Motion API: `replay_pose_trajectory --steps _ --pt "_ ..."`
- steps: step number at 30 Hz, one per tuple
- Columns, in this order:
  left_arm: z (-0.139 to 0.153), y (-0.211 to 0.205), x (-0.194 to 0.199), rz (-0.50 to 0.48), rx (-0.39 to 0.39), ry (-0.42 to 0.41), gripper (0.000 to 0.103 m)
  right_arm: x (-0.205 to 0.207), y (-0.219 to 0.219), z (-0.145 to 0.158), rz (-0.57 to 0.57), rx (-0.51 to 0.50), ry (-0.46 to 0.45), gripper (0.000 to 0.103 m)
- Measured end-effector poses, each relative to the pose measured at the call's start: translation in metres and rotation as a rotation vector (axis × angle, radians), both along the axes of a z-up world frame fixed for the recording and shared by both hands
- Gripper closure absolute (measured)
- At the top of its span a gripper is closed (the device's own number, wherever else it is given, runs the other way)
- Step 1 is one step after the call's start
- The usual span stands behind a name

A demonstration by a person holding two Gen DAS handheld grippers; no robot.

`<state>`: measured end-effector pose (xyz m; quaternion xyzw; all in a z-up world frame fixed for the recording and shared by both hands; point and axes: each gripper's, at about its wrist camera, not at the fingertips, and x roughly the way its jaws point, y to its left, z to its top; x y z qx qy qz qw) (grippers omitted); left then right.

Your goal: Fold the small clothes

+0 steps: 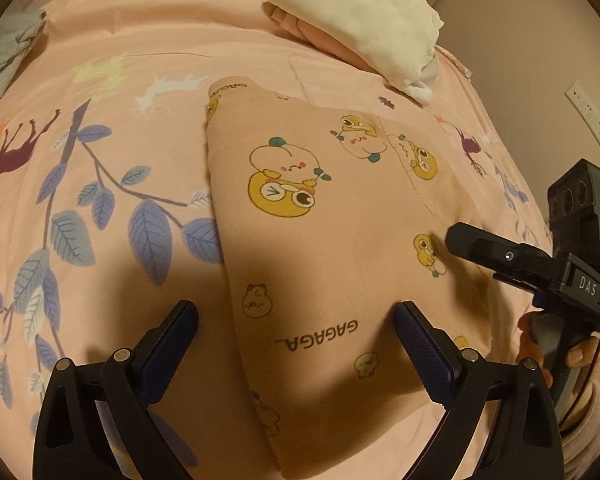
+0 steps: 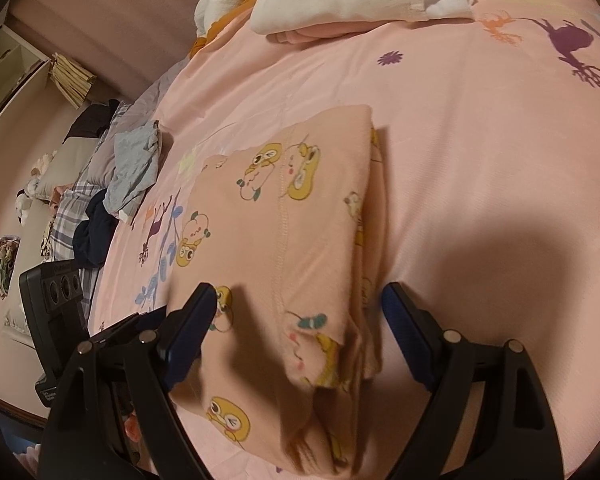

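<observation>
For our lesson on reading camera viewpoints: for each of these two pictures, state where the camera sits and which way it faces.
Left wrist view: sits on the left gripper, angled down at the pink cartoon-print garment on the bedsheet; shows its open fingers, plus the right gripper and a hand.
Right wrist view: sits on the right gripper, angled down at the garment's layered edge; shows its open fingers and the other gripper's body.
Shared: garment, bedsheet, white folded pile.

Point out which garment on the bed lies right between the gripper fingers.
The pink cartoon-print garment, folded on the bedsheet, lies under both open hand-held grippers. The cream-topped folded pile sits farther back, and the grey-blue garment is crumpled off at the edge.
</observation>
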<state>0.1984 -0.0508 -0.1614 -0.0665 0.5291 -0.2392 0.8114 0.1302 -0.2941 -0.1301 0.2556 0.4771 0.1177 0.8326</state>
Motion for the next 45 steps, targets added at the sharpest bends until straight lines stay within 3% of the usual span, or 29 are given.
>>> replay_pose_trajectory --steps 23,45 --pt "-0.001 -0.011 0.013 -0.002 -0.048 0.001 0.006 0.019 0.013 -0.004 0.030 0.006 -0.012 0.026" --pt "-0.002 -0.013 0.015 0.016 -0.028 -0.007 0.011 0.022 0.004 -0.008 0.016 -0.014 -0.021 0.048"
